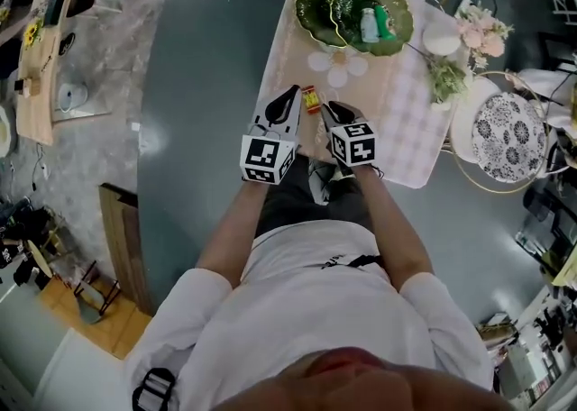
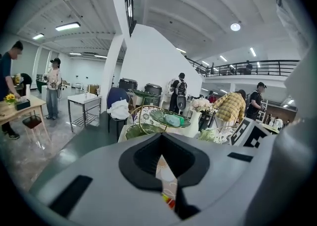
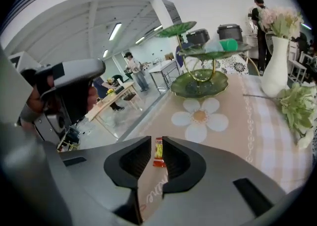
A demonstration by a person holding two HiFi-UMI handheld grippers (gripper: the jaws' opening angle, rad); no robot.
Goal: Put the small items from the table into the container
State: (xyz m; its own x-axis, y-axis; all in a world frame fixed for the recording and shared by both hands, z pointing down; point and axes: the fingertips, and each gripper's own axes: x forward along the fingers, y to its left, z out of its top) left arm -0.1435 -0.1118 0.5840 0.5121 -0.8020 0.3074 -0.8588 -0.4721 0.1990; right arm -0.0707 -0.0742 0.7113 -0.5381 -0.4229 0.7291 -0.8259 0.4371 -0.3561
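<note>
A small red and yellow packet [image 1: 309, 98] lies on the beige tablecloth between my two grippers. Through the right gripper's gap the packet [image 3: 158, 151] lies just ahead on the cloth, untouched. My right gripper [image 1: 332, 110] [image 3: 157, 141] is open by a narrow gap with nothing in it. My left gripper [image 1: 287, 98] [image 2: 161, 141] looks shut and empty, with only a sliver of cloth and the packet [image 2: 168, 201] visible below its tips. The tiered green leaf-shaped dish stand [image 1: 401, 35] [image 3: 199, 85] stands further up the table. Its middle dish holds a green and white item [image 1: 371, 23].
A daisy-shaped mat [image 1: 338, 62] lies between the packet and the stand. A white vase with flowers [image 1: 444, 40] [image 3: 274, 71] stands to the right. Black-and-white patterned plates [image 1: 509, 137] sit on a rack at the right. The table's left edge [image 1: 270, 67] borders dark floor.
</note>
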